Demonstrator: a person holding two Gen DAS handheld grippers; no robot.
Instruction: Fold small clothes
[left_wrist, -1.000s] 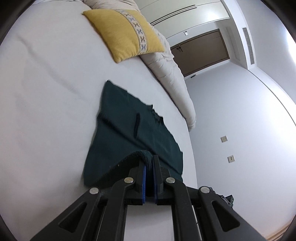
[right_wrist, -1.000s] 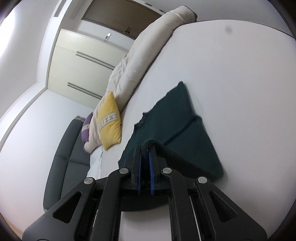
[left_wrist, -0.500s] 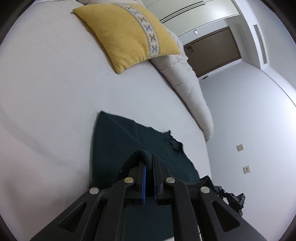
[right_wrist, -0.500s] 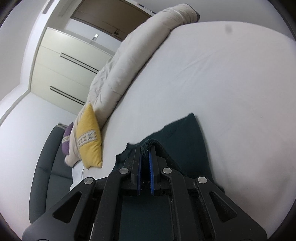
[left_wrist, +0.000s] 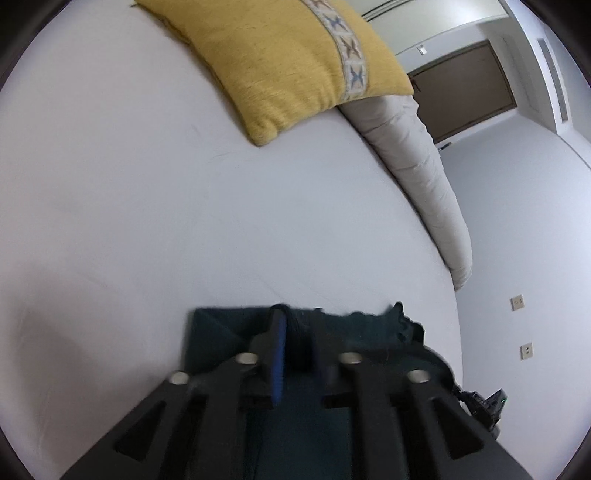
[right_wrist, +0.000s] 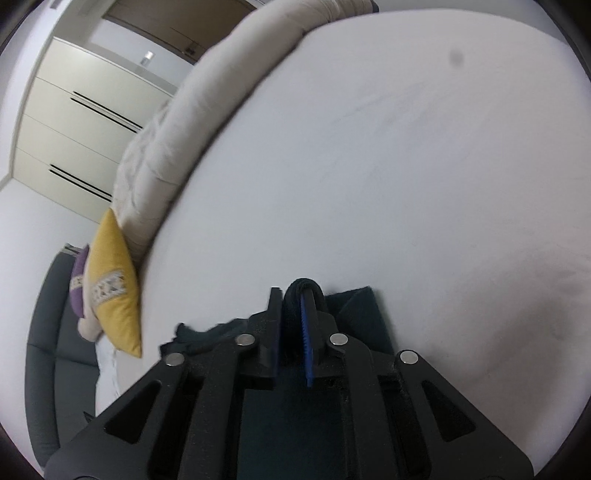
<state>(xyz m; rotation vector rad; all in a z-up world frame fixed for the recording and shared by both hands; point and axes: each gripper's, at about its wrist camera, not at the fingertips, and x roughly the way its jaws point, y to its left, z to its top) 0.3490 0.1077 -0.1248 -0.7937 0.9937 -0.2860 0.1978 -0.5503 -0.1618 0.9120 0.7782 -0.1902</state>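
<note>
The left gripper (left_wrist: 297, 325) has its two fingers a little apart over the dark green cloth (left_wrist: 354, 328) on the white bed (left_wrist: 147, 221), with a yellow pillow (left_wrist: 280, 62) far ahead.

Ahead of both grippers the white bed (left_wrist: 155, 206) is lying flat and bare, giving wide passage forward and to either side. The yellow pillow (left_wrist: 291, 62) is sitting at the far end, well apart from the dark green garment (left_wrist: 369, 328), blocking travel that way. The rolled beige duvet (right_wrist: 207, 122) is running along one edge of the bed, walling off that side. Beyond the duvet, the wall (left_wrist: 524, 229) is closing things in.
</note>
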